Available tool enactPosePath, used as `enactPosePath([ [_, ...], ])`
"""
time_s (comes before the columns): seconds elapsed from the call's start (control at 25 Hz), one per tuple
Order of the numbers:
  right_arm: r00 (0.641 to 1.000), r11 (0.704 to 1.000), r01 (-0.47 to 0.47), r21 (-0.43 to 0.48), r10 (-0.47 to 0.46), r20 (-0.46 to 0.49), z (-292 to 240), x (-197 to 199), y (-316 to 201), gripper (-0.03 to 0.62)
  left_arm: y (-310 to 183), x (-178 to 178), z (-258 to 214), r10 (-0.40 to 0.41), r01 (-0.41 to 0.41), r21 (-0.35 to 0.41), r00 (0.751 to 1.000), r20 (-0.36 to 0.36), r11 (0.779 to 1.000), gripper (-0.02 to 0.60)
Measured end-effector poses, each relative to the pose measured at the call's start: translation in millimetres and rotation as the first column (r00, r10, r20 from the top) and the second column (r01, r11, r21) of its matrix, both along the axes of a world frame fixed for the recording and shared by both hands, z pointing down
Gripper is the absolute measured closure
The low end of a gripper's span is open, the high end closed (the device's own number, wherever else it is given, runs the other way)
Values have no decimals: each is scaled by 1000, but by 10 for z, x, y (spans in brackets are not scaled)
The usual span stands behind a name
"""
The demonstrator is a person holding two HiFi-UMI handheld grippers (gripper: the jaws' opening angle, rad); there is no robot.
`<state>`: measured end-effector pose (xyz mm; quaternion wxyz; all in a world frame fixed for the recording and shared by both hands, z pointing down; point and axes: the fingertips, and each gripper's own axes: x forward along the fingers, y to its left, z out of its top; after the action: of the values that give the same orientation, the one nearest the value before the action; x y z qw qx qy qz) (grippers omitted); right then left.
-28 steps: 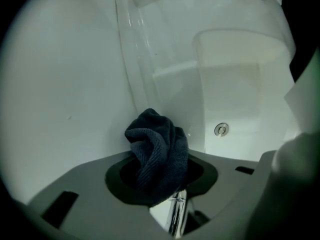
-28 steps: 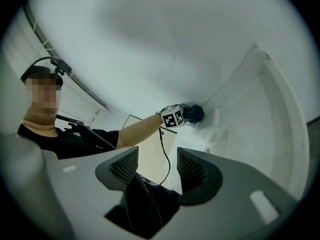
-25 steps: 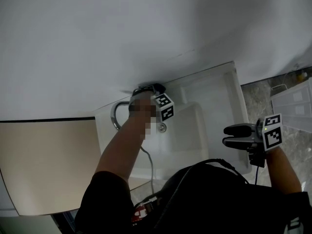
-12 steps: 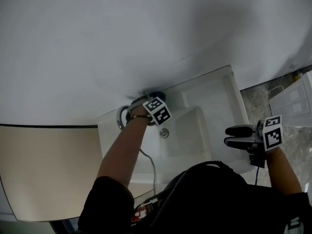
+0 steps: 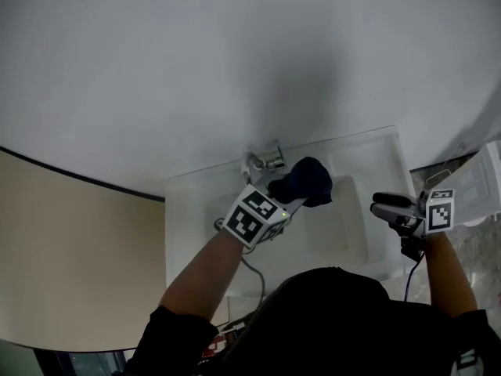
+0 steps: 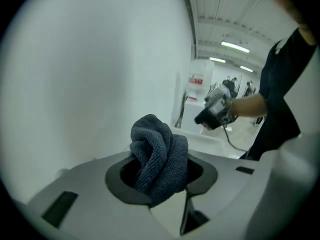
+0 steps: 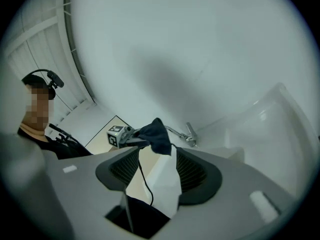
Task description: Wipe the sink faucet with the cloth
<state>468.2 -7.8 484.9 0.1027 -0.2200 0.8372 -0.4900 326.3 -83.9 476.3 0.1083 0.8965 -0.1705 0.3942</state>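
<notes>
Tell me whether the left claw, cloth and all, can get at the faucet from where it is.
Probably yes. The left claw is shut on the dark cloth just beside the faucet, over the sink, with nothing between them; the right claw sits open and empty at the sink's right edge.

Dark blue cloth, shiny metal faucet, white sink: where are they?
Dark blue cloth [image 5: 304,180], head view, bunched middle.
Shiny metal faucet [image 5: 270,161], head view, top.
White sink [image 5: 340,233], head view, bare basin floor.
</notes>
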Motion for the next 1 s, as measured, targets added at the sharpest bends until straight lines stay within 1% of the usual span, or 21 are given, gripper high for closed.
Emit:
enactPosePath([
  [0.08, 999, 998, -50, 37, 50, 8, -213, -17, -42, 377, 178, -57, -418, -42, 41, -15, 992, -123, 999, 439],
  [0.12, 998, 996, -68, 60, 68, 2, -325, -20, -63, 385, 243, -114, -610, -73, 70, -19, 981, -182, 997, 439],
  [0.2, 996, 990, -83, 110, 87, -31, -501, -42, -50, 398, 383, -280, -912, -141, 140, -27, 945, -295, 990, 439],
  [0.24, 995, 988, -83, 133, 91, -52, -557, -61, -9, 402, 466, -382, -1018, -178, 176, -36, 921, -348, 984, 439],
  [0.28, 993, 985, -84, 152, 95, -71, -602, -74, 38, 406, 547, -483, -1108, -216, 213, -53, 891, -400, 976, 439],
  [0.36, 989, 980, -95, 176, 113, -97, -718, -76, 98, 416, 665, -664, -1290, -293, 280, -102, 819, -493, 955, 439],
  [0.4, 987, 978, -105, 183, 125, -104, -794, -73, 106, 424, 702, -747, -1382, -328, 309, -126, 784, -527, 943, 439],
  [0.44, 984, 976, -116, 187, 138, -112, -864, -81, 106, 435, 730, -835, -1459, -358, 336, -145, 755, -550, 931, 439],
  [0.48, 980, 974, -126, 190, 152, -126, -914, -108, 103, 447, 757, -937, -1505, -382, 360, -155, 734, -561, 920, 439],
  [0.52, 975, 971, -136, 195, 166, -146, -938, -156, 100, 464, 789, -1059, -1516, -403, 384, -158, 720, -565, 910, 439],
  [0.6, 958, 964, -155, 214, 200, -206, -918, -279, 93, 506, 879, -1329, -1468, -431, 427, -149, 702, -567, 892, 439],
  [0.68, 932, 958, -174, 228, 235, -276, -835, -360, 75, 579, 968, -1570, -1401, -451, 462, -141, 677, -581, 875, 439],
  [0.72, 920, 956, -183, 227, 248, -302, -785, -389, 66, 592, 999, -1682, -1378, -463, 479, -145, 657, -594, 866, 439],
  [0.8, 903, 954, -204, 219, 270, -333, -701, -452, 78, 592, 1053, -1900, -1343, -493, 510, -169, 609, -622, 843, 439],
  [0.84, 898, 952, -215, 217, 280, -341, -676, -486, 104, 592, 1089, -1997, -1323, -507, 523, -182, 590, -628, 833, 439],
  [0.88, 893, 950, -223, 218, 289, -345, -667, -514, 136, 593, 1130, -2073, -1303, -518, 531, -191, 579, -629, 825, 439],
  [0.92, 889, 948, -230, 220, 297, -349, -669, -530, 163, 594, 1169, -2122, -1287, -524, 536, -195, 576, -627, 822, 439],
  [1.0, 882, 944, -238, 228, 309, -357, -688, -526, 175, 594, 1215, -2154, -1279, -525, 533, -196, 582, -622, 823, 439],
])
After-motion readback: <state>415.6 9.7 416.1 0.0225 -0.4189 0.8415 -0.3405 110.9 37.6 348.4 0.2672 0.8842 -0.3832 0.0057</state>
